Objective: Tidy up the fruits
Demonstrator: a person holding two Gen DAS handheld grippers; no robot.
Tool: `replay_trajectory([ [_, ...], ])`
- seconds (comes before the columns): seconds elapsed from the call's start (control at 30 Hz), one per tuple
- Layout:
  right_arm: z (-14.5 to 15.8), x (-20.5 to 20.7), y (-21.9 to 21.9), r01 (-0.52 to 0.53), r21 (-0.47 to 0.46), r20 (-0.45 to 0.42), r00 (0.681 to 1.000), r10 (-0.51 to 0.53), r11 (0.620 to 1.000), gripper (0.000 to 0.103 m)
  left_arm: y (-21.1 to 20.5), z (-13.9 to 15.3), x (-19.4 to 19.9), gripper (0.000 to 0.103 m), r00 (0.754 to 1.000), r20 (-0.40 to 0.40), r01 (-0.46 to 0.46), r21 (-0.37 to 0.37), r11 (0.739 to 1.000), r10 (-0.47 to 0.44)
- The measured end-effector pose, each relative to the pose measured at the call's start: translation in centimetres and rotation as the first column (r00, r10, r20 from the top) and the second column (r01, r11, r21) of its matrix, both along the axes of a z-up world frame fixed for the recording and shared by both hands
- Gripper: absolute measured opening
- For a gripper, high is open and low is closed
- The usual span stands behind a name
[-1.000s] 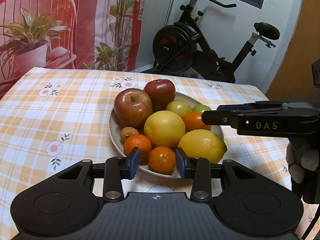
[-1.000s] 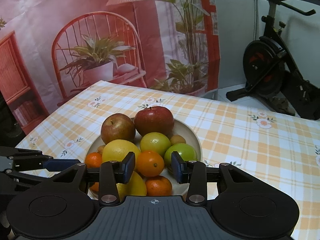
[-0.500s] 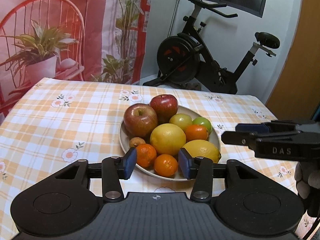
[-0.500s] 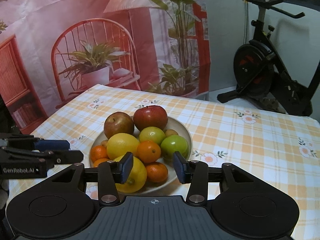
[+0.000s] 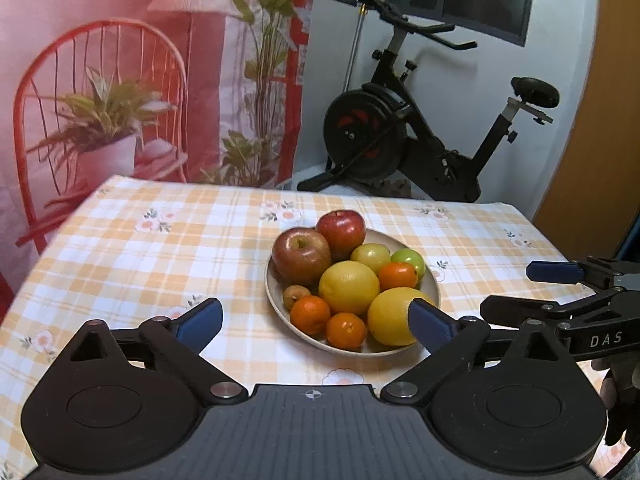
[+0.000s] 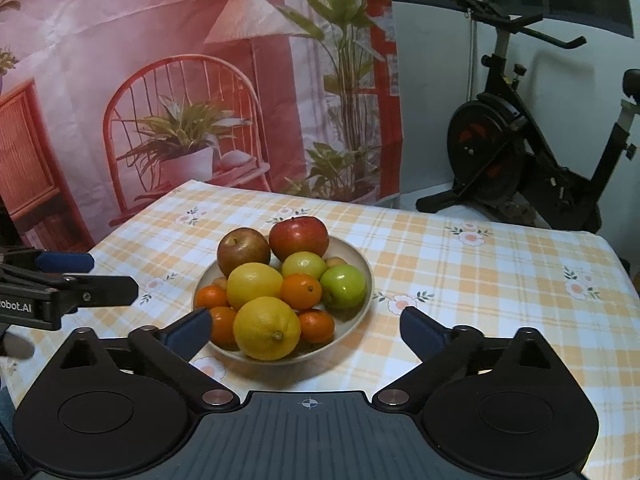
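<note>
On the checked tablecloth [image 5: 132,264] the plate [image 5: 434,286] of fruit is sitting a little right of centre in the left wrist view, with nothing lying loose around it.

The left gripper [image 5: 316,322] is hanging near the table's near edge, short of the plate. Its jaws have just been opening and are standing wide, released, nothing between them.

On the plate, two apples [image 6: 243,249] are sitting at the far side, the left one's stem pit turned up. The near lemon [image 6: 267,328] is lying with its long axis running roughly near to far, its nub pointing toward the near rim. Small oranges [image 6: 301,290] are filling the gaps, and a green fruit [image 6: 344,286] is resting at the right.

The right gripper [image 6: 306,328] is likewise just having opened, spread and empty, just short of the plate's near rim.

All the fruit seems to be gathered, so the sorting looks finished or nearly so. Any next move would be a retreat, or a careful reach so the pile is not disturbed.
</note>
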State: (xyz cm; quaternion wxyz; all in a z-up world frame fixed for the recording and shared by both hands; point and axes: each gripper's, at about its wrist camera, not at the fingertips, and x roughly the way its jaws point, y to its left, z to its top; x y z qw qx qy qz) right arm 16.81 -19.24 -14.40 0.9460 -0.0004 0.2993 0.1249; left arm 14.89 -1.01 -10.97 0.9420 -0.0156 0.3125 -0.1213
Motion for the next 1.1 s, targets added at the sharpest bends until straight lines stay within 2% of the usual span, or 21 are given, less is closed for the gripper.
replay_trajectory([
  [0.2, 1.0, -1.9, 0.6, 0.009, -0.012, 0.023, 1.000, -0.009, 1.000, 0.102, 0.2, 1.5, -1.5, 0.103, 0.999, 0.037, -0.011, -0.016, 1.000, 0.012],
  [0.63, 3.9, -6.3, 0.8, 0.061, 0.046, 0.076, 0.995, -0.064, 0.997, 0.103, 1.1, 4.8, -5.6, 0.103, 0.994, 0.105, -0.029, -0.025, 0.999, 0.031],
  [1.1, 6.2, -11.5, 1.7, 0.093, 0.070, 0.118, 0.988, -0.101, 0.993, 0.103, 2.2, 6.8, -10.1, 0.103, 0.988, 0.148, -0.042, -0.044, 0.998, 0.048],
])
